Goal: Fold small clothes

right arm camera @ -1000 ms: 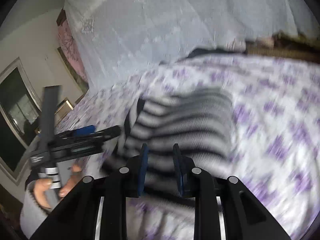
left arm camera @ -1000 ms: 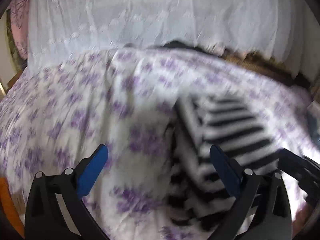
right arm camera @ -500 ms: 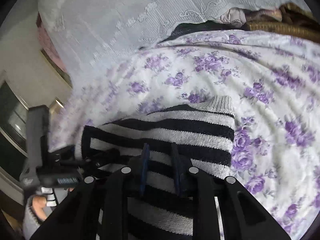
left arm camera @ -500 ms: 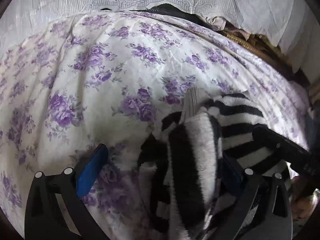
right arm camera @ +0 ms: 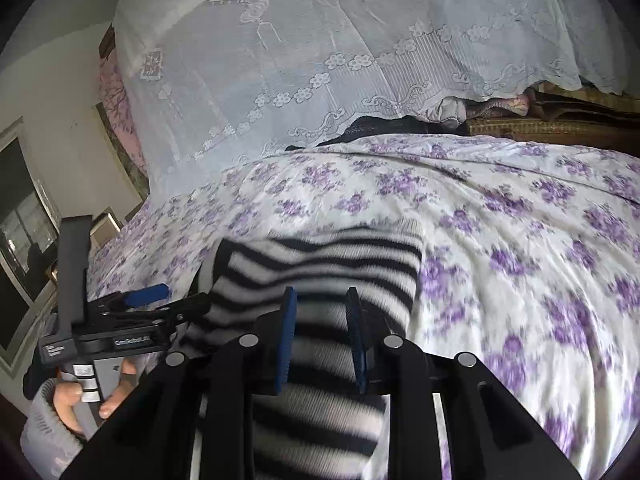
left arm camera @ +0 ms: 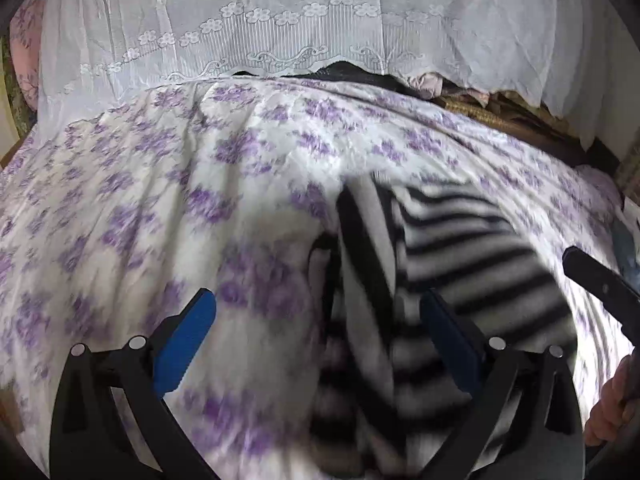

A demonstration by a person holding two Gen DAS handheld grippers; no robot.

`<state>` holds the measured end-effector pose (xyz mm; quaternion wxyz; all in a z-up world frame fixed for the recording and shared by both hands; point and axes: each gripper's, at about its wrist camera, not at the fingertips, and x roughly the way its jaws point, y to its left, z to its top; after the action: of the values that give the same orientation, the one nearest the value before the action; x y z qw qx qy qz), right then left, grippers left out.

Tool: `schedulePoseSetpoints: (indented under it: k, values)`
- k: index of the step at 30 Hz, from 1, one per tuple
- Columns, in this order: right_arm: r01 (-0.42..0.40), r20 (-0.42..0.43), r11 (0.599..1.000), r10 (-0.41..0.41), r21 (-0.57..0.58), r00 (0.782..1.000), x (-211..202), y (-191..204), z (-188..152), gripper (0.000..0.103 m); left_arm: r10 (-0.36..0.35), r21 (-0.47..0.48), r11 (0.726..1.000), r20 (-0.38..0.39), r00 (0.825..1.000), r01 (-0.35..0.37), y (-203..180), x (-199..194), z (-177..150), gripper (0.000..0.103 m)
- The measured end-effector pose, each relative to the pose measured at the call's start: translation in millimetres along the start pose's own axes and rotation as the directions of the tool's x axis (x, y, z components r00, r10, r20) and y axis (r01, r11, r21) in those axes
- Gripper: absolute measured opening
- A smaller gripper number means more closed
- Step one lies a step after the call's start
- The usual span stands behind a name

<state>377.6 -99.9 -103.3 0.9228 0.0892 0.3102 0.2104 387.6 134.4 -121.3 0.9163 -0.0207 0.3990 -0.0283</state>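
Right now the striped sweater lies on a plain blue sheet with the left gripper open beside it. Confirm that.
Not quite. The sheet is not plain blue: it is white with purple flowers, as the right wrist view shows clearly. The rest holds: the striped sweater lies on it, and the left gripper stands wide open, one finger beside the sweater and the other over it.

You see a bed with a white sheet (left arm camera: 168, 184) full of purple flowers. Behind it hangs a white lace cloth (left arm camera: 280, 32) with small flower shapes along its edge. Under that edge sit some dark and pink clothes (right arm camera: 452, 114) and a brown woven thing (right arm camera: 552, 128). A dark window (right arm camera: 20, 216) is on the far wall.
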Motion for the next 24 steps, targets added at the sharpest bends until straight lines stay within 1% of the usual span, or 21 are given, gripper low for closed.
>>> schedulePoseSetpoints:
  k: [2,3,4,5,6,7,10,15,17,21,23,24]
  values:
    - [0.002,-0.017,1.0,-0.002,-0.015,1.0,-3,6,-11,0.026,-0.016,-0.002,1.0,-0.029,0.999,0.016,2,-5,-15,0.099]
    - [0.014,-0.027,1.0,-0.015,-0.027,1.0,-2,9,-19,0.033,-0.018,-0.003,1.0,-0.043,0.999,0.017,2,-4,-21,0.099]
    - [0.028,-0.033,0.999,-0.03,-0.044,0.999,1,12,-24,0.036,-0.012,0.002,1.0,-0.06,0.998,0.012,1,-1,-27,0.099]
    - [0.053,-0.038,0.996,-0.055,-0.075,0.998,3,16,-30,0.036,-0.006,0.008,1.0,-0.073,0.997,0.007,-1,2,-31,0.099]
    - [0.082,-0.028,0.989,-0.086,-0.121,0.996,4,22,-35,0.039,-0.001,0.012,1.0,-0.079,0.997,0.002,-2,5,-33,0.099]
    - [0.105,-0.014,0.982,-0.109,-0.16,0.994,5,27,-39,0.041,0.002,0.014,1.0,-0.076,0.997,-0.001,-3,6,-34,0.099]
    - [0.129,-0.003,0.974,-0.132,-0.185,0.991,5,31,-41,0.042,0.022,0.024,1.0,-0.062,0.998,-0.021,-5,5,-35,0.099]
    - [0.134,0.014,0.975,-0.134,-0.176,0.991,1,28,-43,0.042,0.067,0.052,0.996,-0.028,0.997,-0.065,-12,0,-38,0.099]
    - [0.127,0.034,0.981,-0.123,-0.146,0.992,-10,25,-42,0.042,0.08,0.059,0.995,-0.019,0.997,-0.078,-14,-2,-38,0.099]
    - [0.101,0.076,0.993,-0.096,-0.06,0.992,-30,12,-36,0.042,0.071,0.055,0.996,-0.02,0.997,-0.07,-13,-2,-37,0.099]
    - [0.095,0.067,0.994,-0.091,-0.048,0.994,-29,8,-35,0.042,0.066,0.056,0.996,-0.021,0.998,-0.065,-12,-3,-37,0.099]
    - [0.096,0.045,0.995,-0.094,-0.042,0.995,-24,6,-36,0.042,0.068,0.059,0.996,-0.019,0.998,-0.066,-12,-3,-37,0.099]
